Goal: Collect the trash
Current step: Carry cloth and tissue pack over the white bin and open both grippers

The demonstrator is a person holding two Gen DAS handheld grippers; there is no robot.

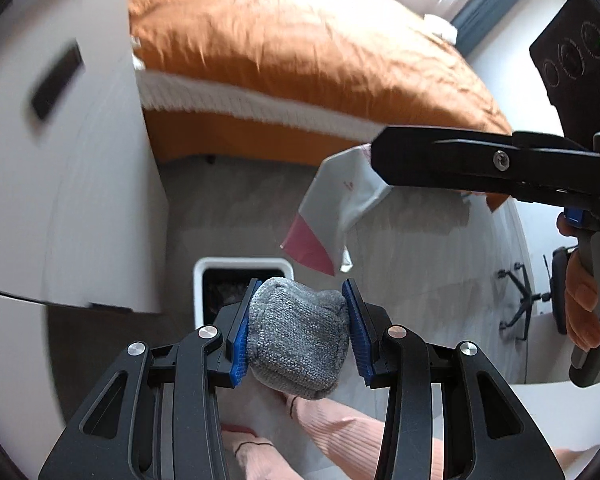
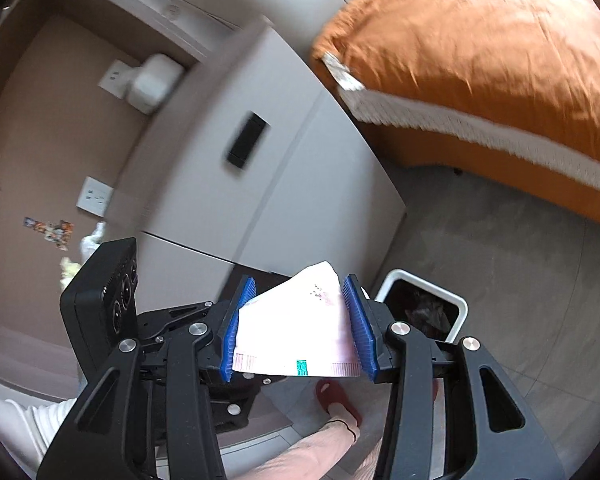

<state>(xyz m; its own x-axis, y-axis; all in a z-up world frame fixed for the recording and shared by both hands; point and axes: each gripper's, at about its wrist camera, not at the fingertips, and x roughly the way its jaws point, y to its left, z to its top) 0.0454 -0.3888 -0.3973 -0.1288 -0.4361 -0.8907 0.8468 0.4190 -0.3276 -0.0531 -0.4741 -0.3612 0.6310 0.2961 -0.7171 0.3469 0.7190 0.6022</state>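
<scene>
My left gripper (image 1: 298, 330) is shut on a grey knitted sock bundle (image 1: 298, 344) and holds it in the air above the floor. My right gripper (image 2: 298, 328) is shut on a pink and white plastic wrapper (image 2: 296, 332); the same wrapper (image 1: 332, 216) hangs from the right gripper in the left wrist view. A white trash bin (image 1: 198, 280) with dark contents stands on the floor just beyond the sock. It also shows in the right wrist view (image 2: 458, 306), to the right of the wrapper.
A bed with an orange cover (image 1: 300, 48) fills the back. A white cabinet (image 1: 68, 184) stands left of the bin. A grey tiled floor (image 2: 520, 280) lies around the bin. The person's legs (image 1: 340, 432) are below. An office chair base (image 1: 520, 304) is far right.
</scene>
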